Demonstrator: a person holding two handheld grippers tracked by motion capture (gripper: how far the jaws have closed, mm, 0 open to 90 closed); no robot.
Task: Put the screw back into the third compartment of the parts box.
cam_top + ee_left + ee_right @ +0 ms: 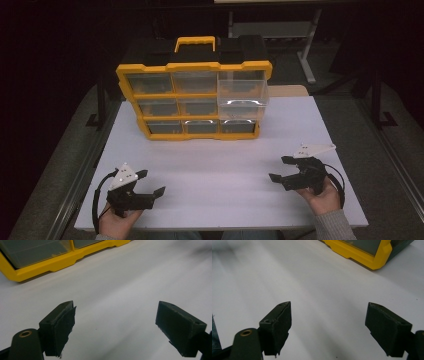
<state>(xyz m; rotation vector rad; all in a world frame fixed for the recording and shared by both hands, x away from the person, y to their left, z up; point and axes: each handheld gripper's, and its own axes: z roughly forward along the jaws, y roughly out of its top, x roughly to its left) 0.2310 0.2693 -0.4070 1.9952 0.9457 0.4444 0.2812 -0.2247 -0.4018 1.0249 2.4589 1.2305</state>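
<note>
Both grippers, the left gripper (148, 185) and the right gripper (281, 169), are held wide open and empty above the white table (215, 165). Farther off, a yellow compartment organizer (192, 100) is stood upright, with one clear bin (242, 95) drawn out at its upper right; that bin is probably best approached squarely and gripped by its front wall.

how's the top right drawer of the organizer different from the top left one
The top right drawer is pulled out, jutting forward of the yellow frame; the top left drawer sits flush inside it. The top right drawer's clear walls catch the light and hang in front of the drawer below it; the top left drawer looks darker and stays within its own slot. Both are clear plastic drawers in the top row of the same organizer.
</note>
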